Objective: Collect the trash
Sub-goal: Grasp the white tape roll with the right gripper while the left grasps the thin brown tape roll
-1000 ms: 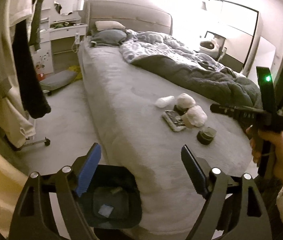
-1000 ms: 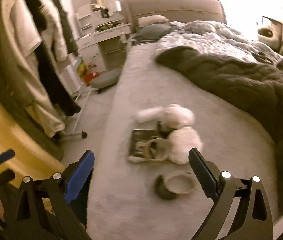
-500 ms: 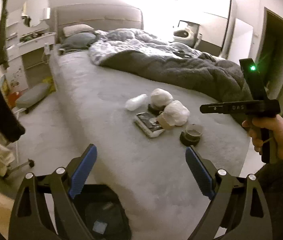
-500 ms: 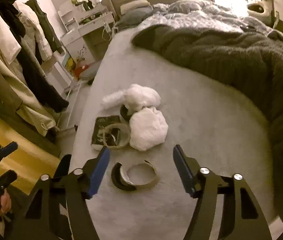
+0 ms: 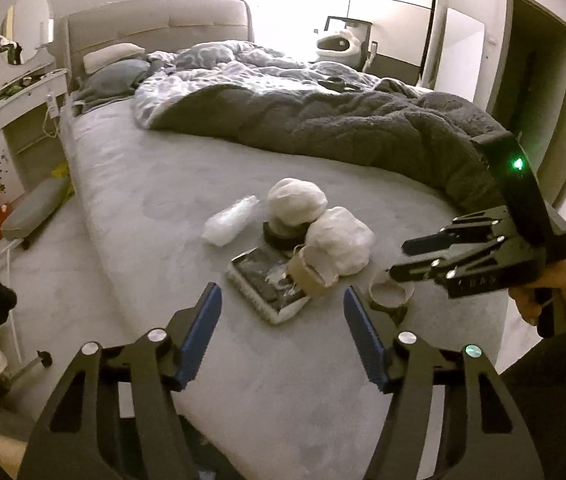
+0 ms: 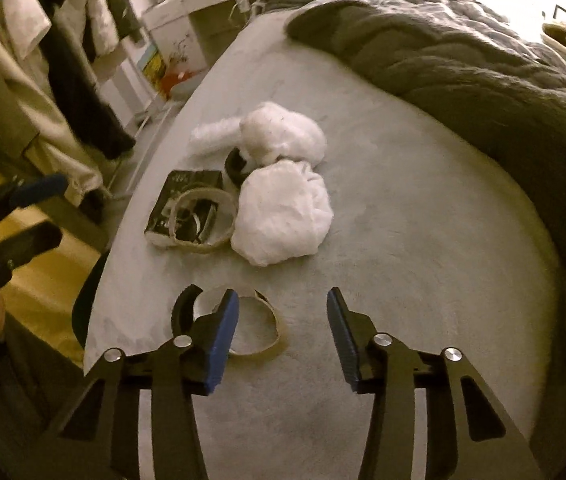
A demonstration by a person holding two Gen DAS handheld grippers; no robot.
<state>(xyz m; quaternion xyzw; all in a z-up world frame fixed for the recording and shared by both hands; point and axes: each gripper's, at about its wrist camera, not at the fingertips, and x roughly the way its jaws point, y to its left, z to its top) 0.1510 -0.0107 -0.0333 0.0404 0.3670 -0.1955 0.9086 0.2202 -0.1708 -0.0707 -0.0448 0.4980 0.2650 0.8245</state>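
- The right gripper (image 6: pixel 282 334) is open, low over the grey bed (image 6: pixel 423 240); its left finger overlaps the near tape ring (image 6: pixel 257 336), which lies flat on the cover.
- The left gripper (image 5: pixel 283 338) is open too, holding nothing, above the bed's near edge.
- Beyond lies a dark packet (image 6: pixel 187 204) with a second tape ring (image 6: pixel 203 220) on it, touching a white wad (image 6: pixel 283 216).
- Farther: another white wad (image 6: pixel 283 134) and crumpled clear plastic (image 5: pixel 231 220).
- A dark blanket (image 5: pixel 343 120) lies heaped at the back.
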